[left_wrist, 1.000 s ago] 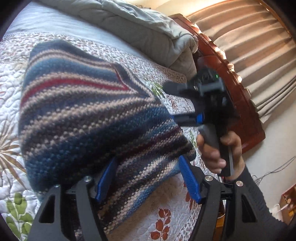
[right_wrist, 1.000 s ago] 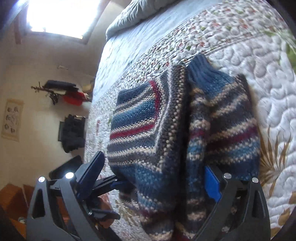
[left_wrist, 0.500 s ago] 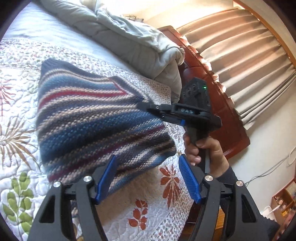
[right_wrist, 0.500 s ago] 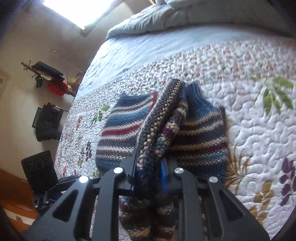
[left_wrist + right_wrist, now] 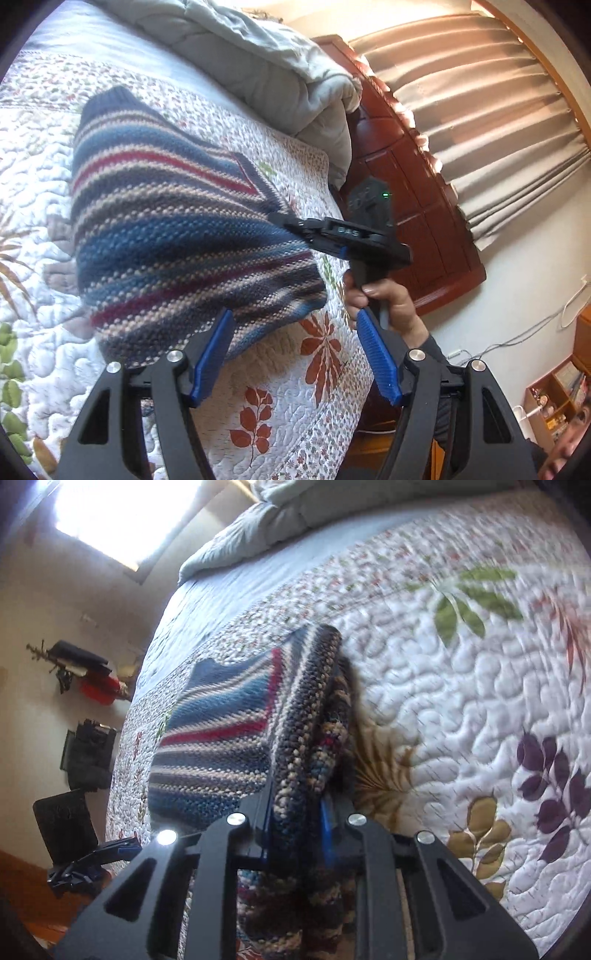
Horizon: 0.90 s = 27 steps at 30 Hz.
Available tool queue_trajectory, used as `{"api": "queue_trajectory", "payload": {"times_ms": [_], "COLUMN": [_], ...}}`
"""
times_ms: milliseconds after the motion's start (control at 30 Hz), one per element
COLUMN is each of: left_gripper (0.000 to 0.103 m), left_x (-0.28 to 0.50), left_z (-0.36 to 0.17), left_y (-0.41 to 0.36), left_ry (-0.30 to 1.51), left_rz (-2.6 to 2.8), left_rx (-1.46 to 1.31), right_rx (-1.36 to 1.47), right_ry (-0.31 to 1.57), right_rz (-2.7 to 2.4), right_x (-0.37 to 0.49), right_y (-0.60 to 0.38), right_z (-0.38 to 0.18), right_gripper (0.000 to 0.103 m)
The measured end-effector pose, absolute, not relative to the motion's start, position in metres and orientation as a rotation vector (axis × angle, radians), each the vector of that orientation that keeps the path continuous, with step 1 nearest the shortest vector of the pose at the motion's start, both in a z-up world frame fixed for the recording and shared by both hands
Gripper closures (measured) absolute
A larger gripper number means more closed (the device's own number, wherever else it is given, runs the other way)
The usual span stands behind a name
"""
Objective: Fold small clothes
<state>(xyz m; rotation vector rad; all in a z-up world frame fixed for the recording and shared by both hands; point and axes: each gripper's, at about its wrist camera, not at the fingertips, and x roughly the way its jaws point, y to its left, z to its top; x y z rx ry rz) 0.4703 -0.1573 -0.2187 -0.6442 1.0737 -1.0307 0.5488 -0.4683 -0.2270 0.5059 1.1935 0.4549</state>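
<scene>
A striped knit sweater (image 5: 177,236) in blue, red, cream and dark bands lies folded on the floral quilt (image 5: 295,391). My left gripper (image 5: 295,354) is open and empty just off the sweater's near edge, blue pads apart. My right gripper (image 5: 295,812) is shut on a thick folded edge of the sweater (image 5: 303,716) and lifts it off the quilt (image 5: 461,709). The right gripper also shows in the left wrist view (image 5: 299,227), clamped on the sweater's right corner, held by a hand (image 5: 384,299).
A grey duvet (image 5: 266,62) is bunched at the head of the bed. A wooden headboard (image 5: 410,206) and beige curtains (image 5: 491,118) stand to the right. A bright window (image 5: 122,513) and dark items on the wall (image 5: 85,672) are beyond the bed's far side.
My left gripper has let go of the sweater and drawn back from it. My right gripper has closed on the sweater's folded edge and lifted it.
</scene>
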Motion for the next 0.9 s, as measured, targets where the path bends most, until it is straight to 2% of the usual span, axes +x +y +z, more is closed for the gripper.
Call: {"api": "queue_trajectory", "payload": {"times_ms": [100,200,267,300,433,600,633,733,833,900], "left_gripper": [0.034,0.034,0.034,0.034,0.034,0.034,0.034,0.034,0.034,0.034], "left_x": [0.472,0.473,0.471,0.47,0.466,0.464,0.464,0.463,0.461,0.461], "left_z": [-0.231,-0.242,-0.245,-0.246,-0.248,-0.25,-0.25,-0.251,-0.251,-0.253], "left_y": [-0.165,-0.166,-0.164,-0.163,-0.16,-0.158,-0.157,-0.156,-0.155,-0.156], "left_ry": [1.12,1.141,1.139,1.134,1.117,1.099,1.096,1.093,1.083,1.082], "left_rz": [-1.045,-1.025,-1.026,-1.029,-1.041,-1.048,-1.051,-1.056,-1.07,-1.073], "left_rx": [-0.646,-0.64,-0.652,-0.654,-0.657,-0.675,-0.677,-0.668,-0.67,-0.679], "right_rx": [0.562,0.582,0.562,0.539,0.527,0.525,0.518,0.428,0.421,0.434], "right_ry": [1.196,1.212,1.183,1.138,1.096,1.129,1.14,1.164,1.042,1.033], "right_rz": [0.47,0.498,0.477,0.44,0.423,0.421,0.414,0.392,0.396,0.35], "right_x": [0.546,0.547,0.549,0.552,0.578,0.623,0.629,0.637,0.636,0.642], "right_y": [-0.472,-0.472,-0.48,-0.486,-0.48,-0.453,-0.45,-0.437,-0.442,-0.451], "right_z": [-0.244,-0.247,-0.234,-0.223,-0.207,-0.217,-0.221,-0.225,-0.204,-0.208], "right_gripper": [0.083,0.073,0.041,0.038,0.038,0.042,0.048,0.094,0.095,0.095]}}
